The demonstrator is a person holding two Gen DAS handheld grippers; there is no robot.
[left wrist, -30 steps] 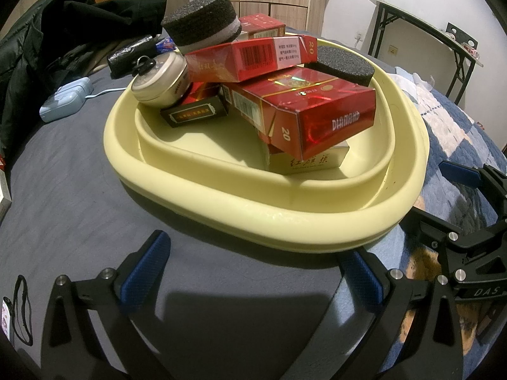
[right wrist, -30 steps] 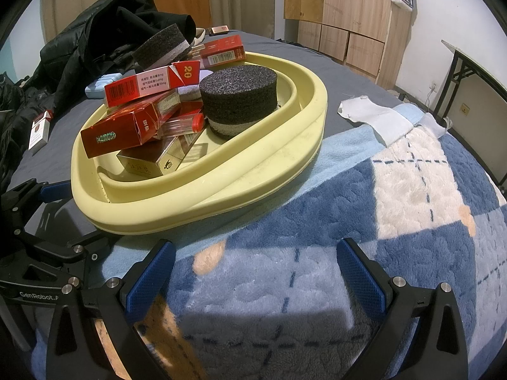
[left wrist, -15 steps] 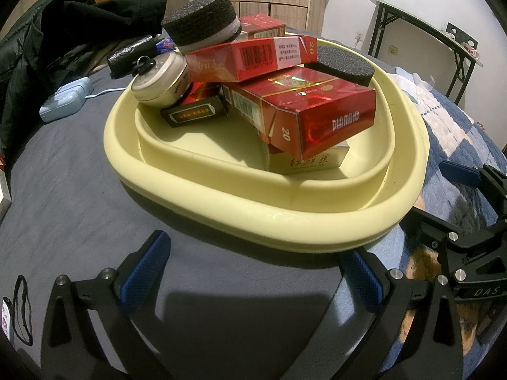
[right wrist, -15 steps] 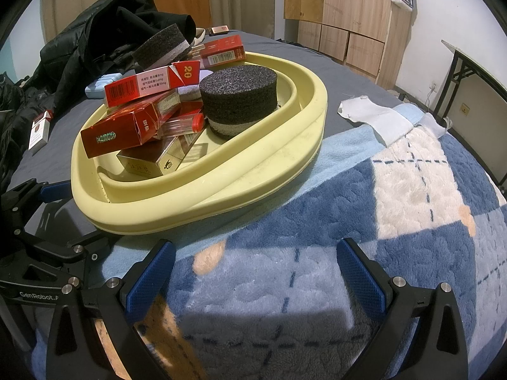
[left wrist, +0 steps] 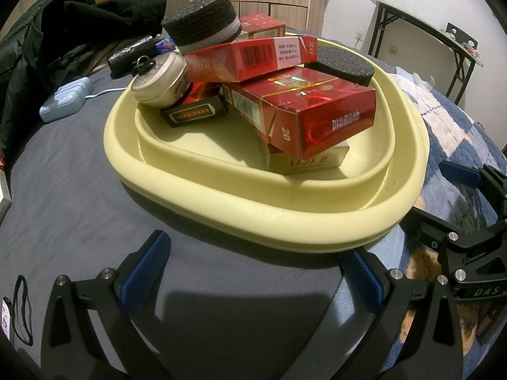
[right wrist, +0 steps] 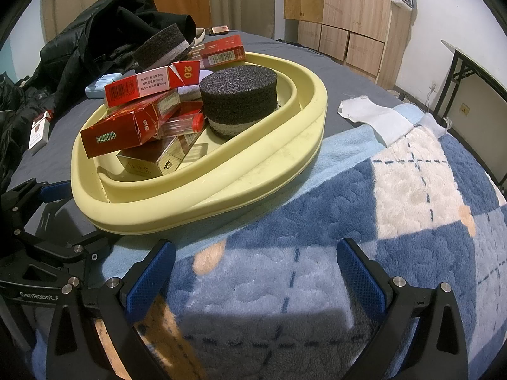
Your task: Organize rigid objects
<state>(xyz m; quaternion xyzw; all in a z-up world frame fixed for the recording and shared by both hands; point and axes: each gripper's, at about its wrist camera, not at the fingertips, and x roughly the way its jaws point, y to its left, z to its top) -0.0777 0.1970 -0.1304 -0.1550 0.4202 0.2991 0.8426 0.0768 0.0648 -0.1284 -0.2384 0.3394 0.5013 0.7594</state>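
Note:
A pale yellow basin sits on the bed and holds a pile of red cigarette boxes, two black foam discs, a round cream tin and a dark small box. My left gripper is open and empty on the grey sheet just in front of the basin. My right gripper is open and empty over the blue checked blanket, beside the basin's right side. Each gripper shows in the other's view.
A black jacket lies behind the basin. A light blue case and a white cigarette pack lie on the grey sheet at the left. A white cloth lies on the blanket. A folding table stands at the right.

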